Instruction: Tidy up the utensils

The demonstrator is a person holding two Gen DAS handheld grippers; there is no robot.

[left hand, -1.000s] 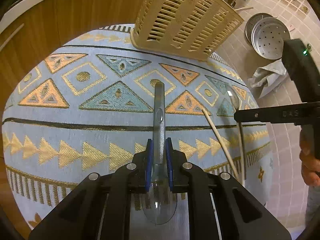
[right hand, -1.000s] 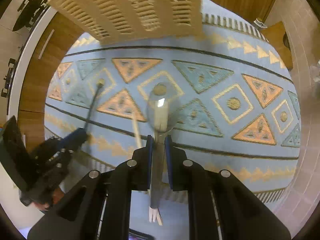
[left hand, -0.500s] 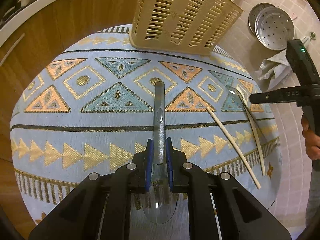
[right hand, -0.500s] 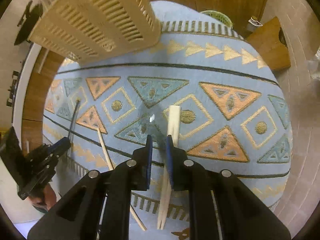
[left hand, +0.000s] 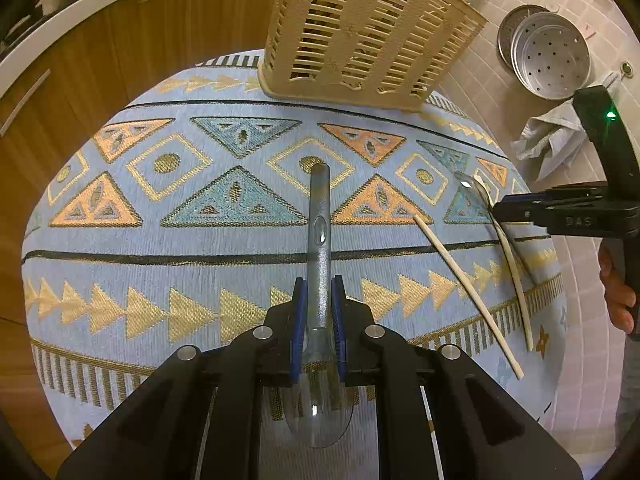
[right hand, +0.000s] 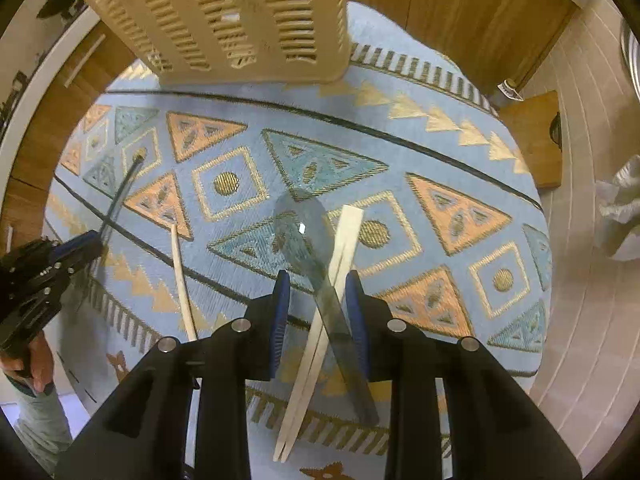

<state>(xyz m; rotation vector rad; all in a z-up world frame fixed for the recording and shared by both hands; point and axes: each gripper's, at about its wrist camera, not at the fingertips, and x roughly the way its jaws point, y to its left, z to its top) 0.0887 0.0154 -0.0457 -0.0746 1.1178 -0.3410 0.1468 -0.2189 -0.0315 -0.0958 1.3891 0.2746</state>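
Lowered onto the patterned cloth (right hand: pixel 460 152) since a second ago: right gripper (right hand: pixel 318 304), jaws now opening, smoky spoon (right hand: pixel 316 264) lying loose between them across joined chopsticks (right hand: pixel 320 336). Releasing step, seemingly. Left gripper (left hand: pixel 318 314) unmoved, clamped on second spoon (left hand: pixel 320 248), handle forward. Next: carrying that toward slotted basket (left hand: pixel 368 36) ahead.

text: "DAS" | on: right gripper (left hand: pixel 516 210) black side arm | other readable text: none

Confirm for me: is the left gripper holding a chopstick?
No. The left gripper is shut on a clear plastic spoon; the chopstick lies loose on the cloth.
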